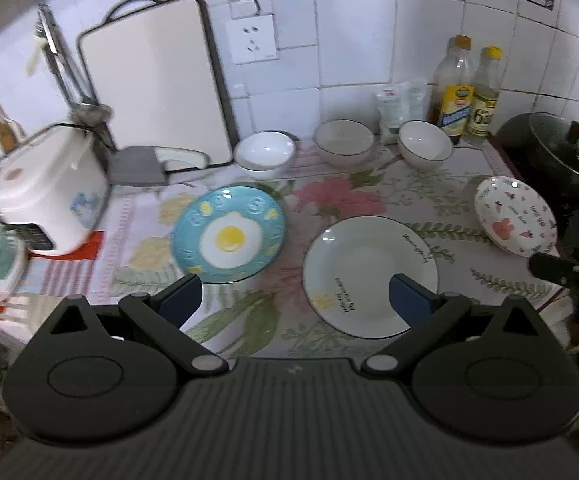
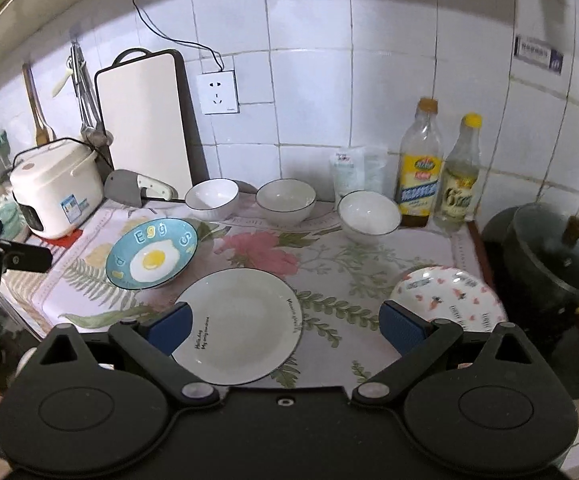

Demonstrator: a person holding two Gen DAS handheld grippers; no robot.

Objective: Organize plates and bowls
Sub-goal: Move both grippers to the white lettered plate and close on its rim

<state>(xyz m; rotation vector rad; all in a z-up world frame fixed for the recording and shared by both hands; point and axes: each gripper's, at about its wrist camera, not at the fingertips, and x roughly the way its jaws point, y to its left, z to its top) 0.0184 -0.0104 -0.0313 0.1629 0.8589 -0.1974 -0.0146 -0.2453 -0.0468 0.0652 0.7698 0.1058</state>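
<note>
Both grippers, left gripper [image 1: 295, 294] and right gripper [image 2: 285, 326], gaped empty above glossy round plates: the white plate [image 2: 241, 324] and the egg plate [image 1: 228, 234]; only the right view showed "EGG" lettering.

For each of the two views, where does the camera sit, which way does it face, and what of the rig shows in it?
Left wrist: behind the open left gripper, facing the tiled back wall over the egg plate and white plate; the other gripper shows at the right edge.
Right wrist: behind the open right gripper, further right, over the white plate and patterned plate; the other gripper shows at the left edge.
Shared: all three plates, three bowls, two bottles.
</note>
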